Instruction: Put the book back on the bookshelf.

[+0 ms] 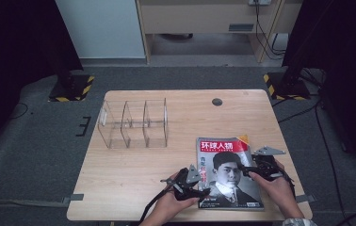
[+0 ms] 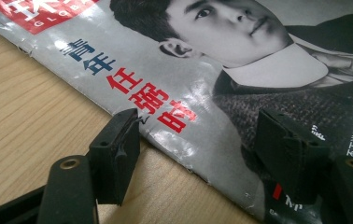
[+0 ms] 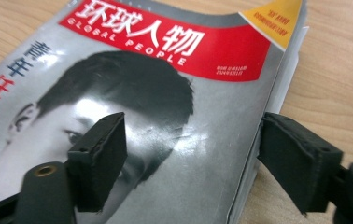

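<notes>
**Two grippers straddling the edges of a magazine on the table**

I am holding both grippers low over a magazine (image 1: 229, 172) that is lying flat, cover up, on the near right part of the wooden table (image 1: 133, 174). Its red title band is pointing toward the far side, and its lower edge is sitting close to the table's near edge.

Left gripper (image 1: 191, 184): I am resting it at the magazine's left edge, near the lower corner. In the left gripper view its jaws are standing apart, one over bare wood at the spine and the other over the cover (image 2: 240, 93). One jaw tip is sitting right at the cover's edge. The pads are not pressing on anything that I can see.

Right gripper (image 1: 256, 170): I am keeping it at the magazine's right edge. In the right gripper view the jaws are spread wide, one above the printed portrait and the other just outside the page edges (image 3: 277, 88), over the table. They are clamping nothing.

A clear plastic rack (image 1: 133, 123) with three compartments is standing toward the far left of the table, well apart from the magazine.
</notes>
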A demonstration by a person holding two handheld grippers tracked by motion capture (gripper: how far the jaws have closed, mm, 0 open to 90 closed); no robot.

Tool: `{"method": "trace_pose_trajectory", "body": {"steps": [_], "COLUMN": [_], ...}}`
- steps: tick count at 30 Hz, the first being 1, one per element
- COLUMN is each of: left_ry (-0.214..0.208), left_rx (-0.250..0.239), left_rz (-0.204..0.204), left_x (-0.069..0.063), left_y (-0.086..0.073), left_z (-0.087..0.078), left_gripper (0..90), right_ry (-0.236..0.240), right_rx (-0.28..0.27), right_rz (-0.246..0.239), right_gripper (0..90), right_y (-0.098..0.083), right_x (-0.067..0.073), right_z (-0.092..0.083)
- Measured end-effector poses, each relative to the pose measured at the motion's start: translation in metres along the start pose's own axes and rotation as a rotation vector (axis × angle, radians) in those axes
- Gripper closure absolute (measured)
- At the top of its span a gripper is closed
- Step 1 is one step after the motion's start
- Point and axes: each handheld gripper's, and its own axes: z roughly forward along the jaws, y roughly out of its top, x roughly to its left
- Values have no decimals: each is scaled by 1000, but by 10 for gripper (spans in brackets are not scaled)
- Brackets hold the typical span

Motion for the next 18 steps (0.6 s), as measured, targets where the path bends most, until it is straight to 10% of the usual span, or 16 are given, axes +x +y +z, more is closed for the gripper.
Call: {"method": "trace_pose_trajectory", "body": {"steps": [18], "left_ry": [-2], "left_rx": [0], "left_rz": [1], "left_x": [0], "left_y": [0], "left_z": [0], "left_gripper": [305], "right_ry": [60], "right_rx": [-77], "right_rz": [1], "right_gripper": [422], "right_y": [5], "right_x": [3], "right_z": [-11]}}
